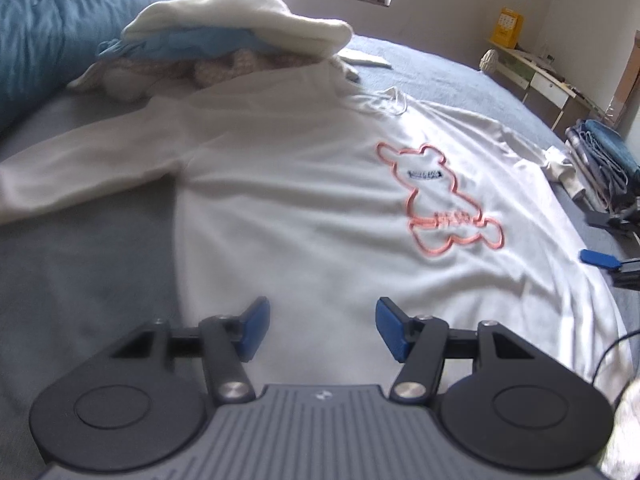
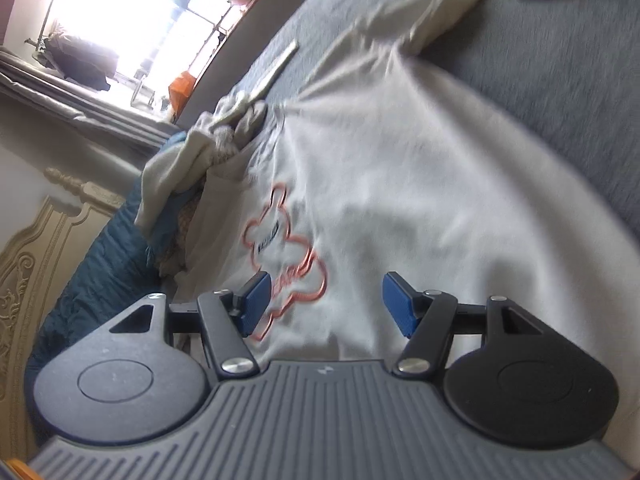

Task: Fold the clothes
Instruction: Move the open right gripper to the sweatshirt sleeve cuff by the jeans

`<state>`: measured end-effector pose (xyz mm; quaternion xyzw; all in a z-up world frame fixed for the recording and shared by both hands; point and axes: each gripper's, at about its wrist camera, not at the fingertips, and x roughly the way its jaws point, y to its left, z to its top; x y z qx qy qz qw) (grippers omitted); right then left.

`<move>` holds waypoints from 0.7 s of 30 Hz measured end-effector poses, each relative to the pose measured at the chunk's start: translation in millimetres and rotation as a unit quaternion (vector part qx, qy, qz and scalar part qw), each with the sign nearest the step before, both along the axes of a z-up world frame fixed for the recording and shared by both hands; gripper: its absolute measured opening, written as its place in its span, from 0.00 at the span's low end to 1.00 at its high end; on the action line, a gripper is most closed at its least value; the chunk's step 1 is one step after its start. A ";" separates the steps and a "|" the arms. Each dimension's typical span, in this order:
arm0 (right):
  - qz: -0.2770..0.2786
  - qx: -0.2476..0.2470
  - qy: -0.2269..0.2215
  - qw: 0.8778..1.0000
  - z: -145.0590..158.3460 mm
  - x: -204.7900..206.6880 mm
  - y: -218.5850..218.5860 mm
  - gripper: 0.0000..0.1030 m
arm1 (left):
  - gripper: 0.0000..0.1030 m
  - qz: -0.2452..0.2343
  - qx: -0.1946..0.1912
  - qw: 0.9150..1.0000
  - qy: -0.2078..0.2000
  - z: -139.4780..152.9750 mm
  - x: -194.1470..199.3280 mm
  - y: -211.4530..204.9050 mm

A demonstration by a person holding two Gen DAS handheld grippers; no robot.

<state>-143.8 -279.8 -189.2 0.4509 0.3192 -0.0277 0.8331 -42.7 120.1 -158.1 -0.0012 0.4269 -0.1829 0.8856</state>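
Grey bedding covers a wide bed that fills both views, with a bright window behind it and a blue quilt rolled along the far left edge. On the bed lies a white sweatshirt, spread flat and front side up, its orange outlined bear print showing. Its long axis runs from the hem nearest the left claw away toward the neck, which reaches a heap of other clothes in cream, blue and pink at the far side. One sleeve stretches out to the left across bare bedding; in the right wrist view the other sleeve runs off toward the upper right. Open bedding lies left of the body of the sweatshirt and beyond the far sleeve, while the heap crowds the neck end. At the right edge of the bed sit folded grey and blue items, with a desk against the wall behind them.

The left claw hovers over the hem area, its blue pads apart with nothing between them. The right claw stands likewise part open and empty, above the cloth just beside the bear print; the view is tilted and somewhat blurred.
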 end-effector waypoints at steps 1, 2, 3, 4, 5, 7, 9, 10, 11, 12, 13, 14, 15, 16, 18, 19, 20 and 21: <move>-0.013 -0.011 -0.002 1.000 4.1 -0.3 -10.5 0.60 | 0.58 -0.002 0.000 1.000 -0.003 -1.0 6.4 -3.4; -0.026 -0.021 -0.003 0.999 8.3 -0.6 -21.1 0.60 | 0.58 -0.004 0.000 1.000 -0.006 -2.3 13.1 -6.2; -0.039 -0.031 -0.001 0.999 11.1 0.5 -32.8 0.60 | 0.58 -0.006 -0.002 1.000 -0.008 -3.9 19.9 -8.8; -0.052 -0.040 0.004 0.998 12.6 3.0 -45.6 0.60 | 0.58 -0.006 -0.003 1.000 -0.009 -6.0 26.1 -10.9; -0.064 -0.050 0.009 0.997 14.1 5.4 -58.4 0.60 | 0.58 -0.006 -0.004 1.000 -0.009 -8.5 31.9 -12.8; -0.092 -0.069 0.023 0.993 15.2 13.3 -83.4 0.60 | 0.58 -0.005 -0.007 1.000 -0.005 -15.2 43.8 -15.8; -0.121 -0.081 0.037 0.989 14.4 22.3 -108.4 0.60 | 0.58 -0.004 -0.009 1.000 0.003 -23.3 52.7 -19.1; -0.138 -0.077 0.043 0.987 12.1 27.0 -121.1 0.60 | 0.58 -0.004 -0.009 1.000 0.007 -27.3 56.9 -20.8; -0.154 -0.072 0.048 0.984 9.3 31.7 -132.9 0.60 | 0.58 -0.004 -0.009 1.000 0.010 -30.9 60.0 -22.3; -0.168 -0.069 0.055 0.982 5.6 36.6 -142.5 0.60 | 0.58 -0.005 -0.008 1.000 0.013 -34.3 62.5 -23.7; -0.180 -0.071 0.065 0.979 1.7 41.8 -150.7 0.60 | 0.58 -0.006 -0.007 1.000 0.015 -37.3 64.4 -25.0; -0.192 -0.073 0.074 0.976 -2.2 46.9 -158.9 0.60 | 0.58 -0.009 -0.005 1.000 0.016 -39.8 65.9 -26.2; -0.200 -0.082 0.086 0.973 -5.8 53.3 -165.3 0.60 | 0.58 -0.011 -0.002 1.000 0.015 -42.0 67.2 -27.4; -0.202 -0.098 0.100 0.969 -9.4 61.3 -169.6 0.60 | 0.58 -0.013 -0.001 1.000 0.014 -43.6 68.1 -28.5; -0.208 -0.127 0.126 0.962 -17.6 78.1 -177.4 0.60 | 0.61 -0.016 -0.002 1.000 0.011 -45.4 69.3 -29.7; -0.212 -0.138 0.136 0.958 -22.2 85.9 -181.3 0.60 | 0.61 -0.018 -0.003 1.000 0.010 -46.0 69.8 -30.2; -0.217 -0.146 0.141 0.955 -26.2 92.4 -185.0 0.60 | 0.61 -0.019 -0.003 1.000 0.009 -46.6 70.4 -30.6; -0.221 -0.150 0.139 0.954 -28.9 97.8 -188.0 0.60 | 0.61 -0.020 -0.003 1.000 0.008 -46.9 70.9 -30.9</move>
